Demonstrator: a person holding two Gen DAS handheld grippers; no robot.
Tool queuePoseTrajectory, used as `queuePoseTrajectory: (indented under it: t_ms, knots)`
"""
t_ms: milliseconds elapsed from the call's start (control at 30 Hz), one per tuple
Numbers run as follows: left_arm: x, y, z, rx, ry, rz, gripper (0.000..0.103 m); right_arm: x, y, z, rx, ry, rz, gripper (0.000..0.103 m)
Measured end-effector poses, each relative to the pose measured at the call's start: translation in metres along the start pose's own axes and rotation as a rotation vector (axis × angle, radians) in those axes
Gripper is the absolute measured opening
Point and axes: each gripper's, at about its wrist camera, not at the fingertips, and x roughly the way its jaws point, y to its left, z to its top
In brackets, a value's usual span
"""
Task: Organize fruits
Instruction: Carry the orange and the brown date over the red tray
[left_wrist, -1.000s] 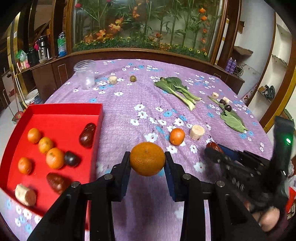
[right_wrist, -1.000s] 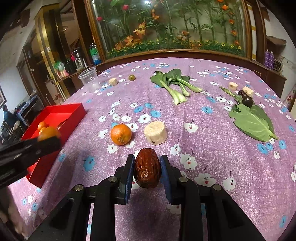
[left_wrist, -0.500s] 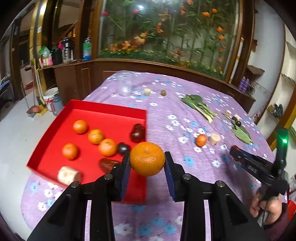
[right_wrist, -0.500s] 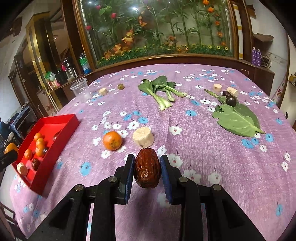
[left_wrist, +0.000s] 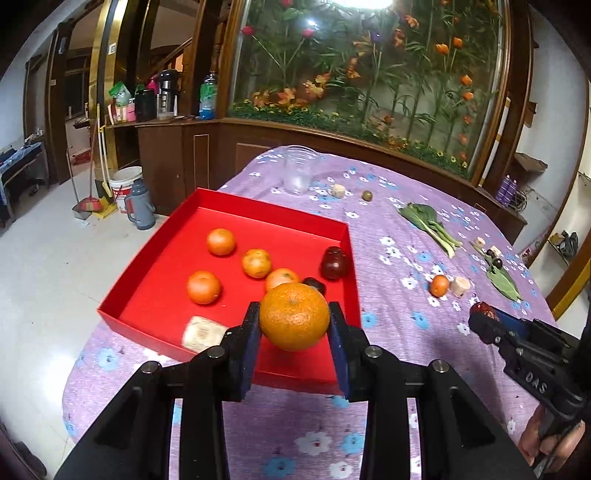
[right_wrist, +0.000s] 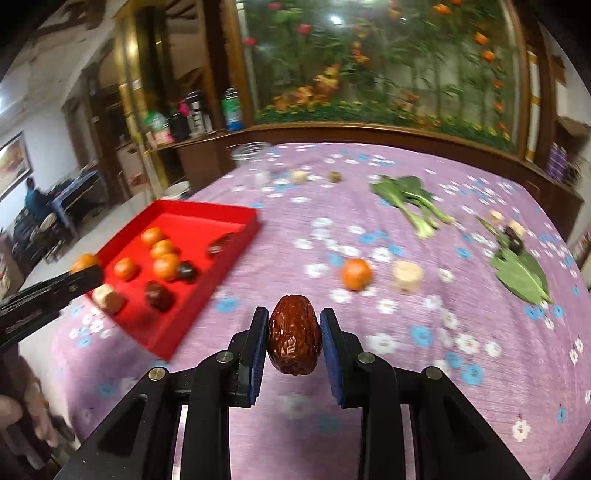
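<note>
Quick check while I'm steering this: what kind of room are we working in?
Most likely a lived-in home, a dining or living room. A table under a purple floral tablecloth stands before a big wood-framed flower display, with thermos flasks on a sideboard and a broom and bucket on the tiled floor.

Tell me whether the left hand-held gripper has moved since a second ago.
Yes. The left hand-held gripper, shut on its orange, has swung from over the purple cloth toward the red tray, whose near edge now lies beneath it.
</note>
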Motion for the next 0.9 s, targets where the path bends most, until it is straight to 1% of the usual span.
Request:
queuePoseTrajectory:
  t_ms: [100, 233, 467, 567, 733, 900]
  knots:
    - [0.0, 0.012, -0.001, -0.018, -0.001, -0.008, 0.034, 0.002, 0.027, 0.004, -0.053, 0.006, 0.032, 0.031]
    - [0.002, 0.025, -0.003, -0.03, 0.003, 0.001, 0.034, 0.007, 0.061, 0.011, -0.12, 0.015, 0.068, 0.031]
    - [0.015, 0.059, -0.004, -0.086, 0.032, 0.023, 0.034, 0.028, 0.102, 0.024, -0.173, 0.053, 0.132, 0.031]
    - [0.02, 0.071, -0.003, -0.11, 0.041, 0.028, 0.034, 0.039, 0.114, 0.027, -0.168, 0.071, 0.153, 0.031]
    - [0.028, 0.08, -0.001, -0.128, 0.05, 0.024, 0.034, 0.054, 0.127, 0.029, -0.158, 0.095, 0.182, 0.031]
    - [0.036, 0.085, 0.003, -0.136, 0.054, 0.021, 0.034, 0.068, 0.131, 0.032, -0.159, 0.117, 0.191, 0.031]
